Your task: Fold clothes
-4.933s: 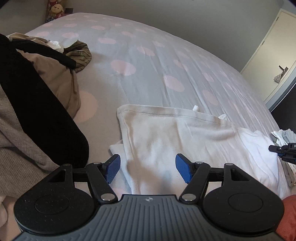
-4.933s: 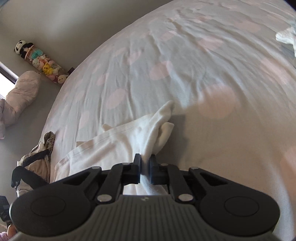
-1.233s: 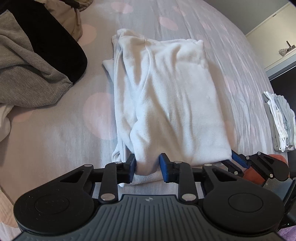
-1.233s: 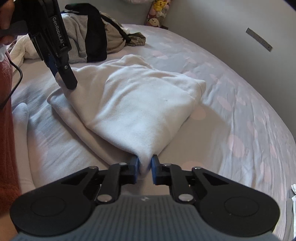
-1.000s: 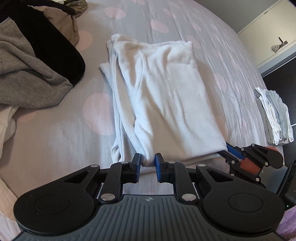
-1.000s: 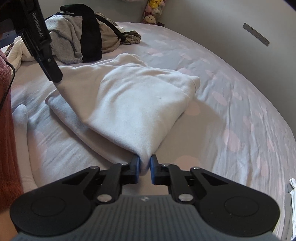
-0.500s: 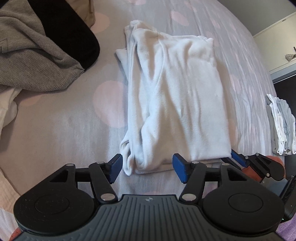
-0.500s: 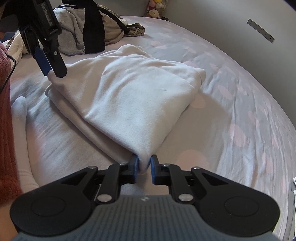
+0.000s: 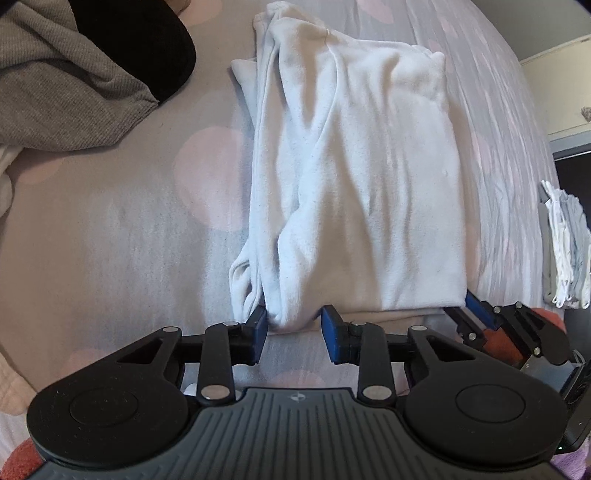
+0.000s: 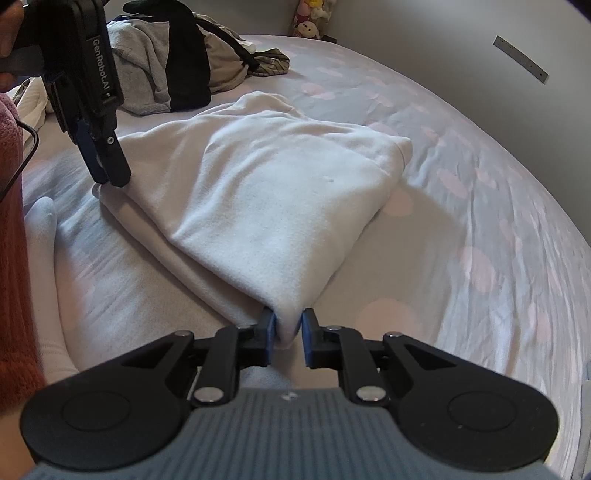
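Note:
A white garment (image 9: 369,166) lies folded in layers on the bed, and the right wrist view shows it too (image 10: 277,184). Its near left corner sits between the blue pads of my left gripper (image 9: 293,328). The jaws are closing and a small gap remains beside the cloth. In the right wrist view the left gripper (image 10: 107,173) points down at that same corner. My right gripper (image 10: 288,336) is shut on the near right corner, with cloth pinched between its pads. The left wrist view shows the right gripper (image 9: 463,308) at the garment's right edge.
A pile of grey and black clothes (image 9: 74,74) lies at the far left of the grey, pink-dotted bedspread (image 9: 110,221). A folded stack of pale clothes (image 9: 565,240) rests at the bed's right edge. A red sleeve (image 10: 11,258) is close on the left. Plush toys (image 10: 310,22) sit by the wall.
The left gripper let go of the near left corner, spread wide, then narrowed around it again while sinking a little. The right gripper kept its grip and stayed put.

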Demonstrator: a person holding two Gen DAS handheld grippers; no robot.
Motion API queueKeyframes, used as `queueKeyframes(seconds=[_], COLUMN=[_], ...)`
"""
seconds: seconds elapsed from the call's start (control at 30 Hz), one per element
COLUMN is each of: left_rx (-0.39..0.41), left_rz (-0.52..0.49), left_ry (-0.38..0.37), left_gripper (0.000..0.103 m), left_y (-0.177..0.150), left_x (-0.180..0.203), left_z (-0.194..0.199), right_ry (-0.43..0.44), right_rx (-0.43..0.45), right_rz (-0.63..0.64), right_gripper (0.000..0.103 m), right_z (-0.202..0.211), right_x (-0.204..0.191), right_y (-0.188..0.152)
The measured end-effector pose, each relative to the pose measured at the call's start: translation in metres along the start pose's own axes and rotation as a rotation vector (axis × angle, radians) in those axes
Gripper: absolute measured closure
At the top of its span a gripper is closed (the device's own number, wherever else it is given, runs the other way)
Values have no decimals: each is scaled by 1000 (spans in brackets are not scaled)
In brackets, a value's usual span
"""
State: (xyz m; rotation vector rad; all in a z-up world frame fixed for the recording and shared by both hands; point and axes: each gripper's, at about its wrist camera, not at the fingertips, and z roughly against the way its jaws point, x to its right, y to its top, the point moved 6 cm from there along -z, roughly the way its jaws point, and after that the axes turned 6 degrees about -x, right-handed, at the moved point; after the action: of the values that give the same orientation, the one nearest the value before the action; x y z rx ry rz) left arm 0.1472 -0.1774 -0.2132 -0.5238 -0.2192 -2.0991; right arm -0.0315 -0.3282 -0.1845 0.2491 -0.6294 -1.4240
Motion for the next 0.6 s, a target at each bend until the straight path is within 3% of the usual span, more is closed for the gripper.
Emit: queueKeyframes(seconds=[0.07,0.13,0.37,0.6], left_rx=[33,67,153,79], left_rz=[15,18,-86,-95], left_ry=[-8,-5,-3,58], left_gripper=[76,91,95,95], left_y=[5,6,-6,-15], left_x=[-1,-2,15,6], left_z=[1,5,41,26], right_ry=[2,4,16,34], right_rx=[2,8,17,-36], right_rz=[-4,-14,-50,-21], right_gripper=[87,88,91,92], right_z=[0,1,11,4], right_x=[1,2,10,8], right_y=[0,1,2,-2])
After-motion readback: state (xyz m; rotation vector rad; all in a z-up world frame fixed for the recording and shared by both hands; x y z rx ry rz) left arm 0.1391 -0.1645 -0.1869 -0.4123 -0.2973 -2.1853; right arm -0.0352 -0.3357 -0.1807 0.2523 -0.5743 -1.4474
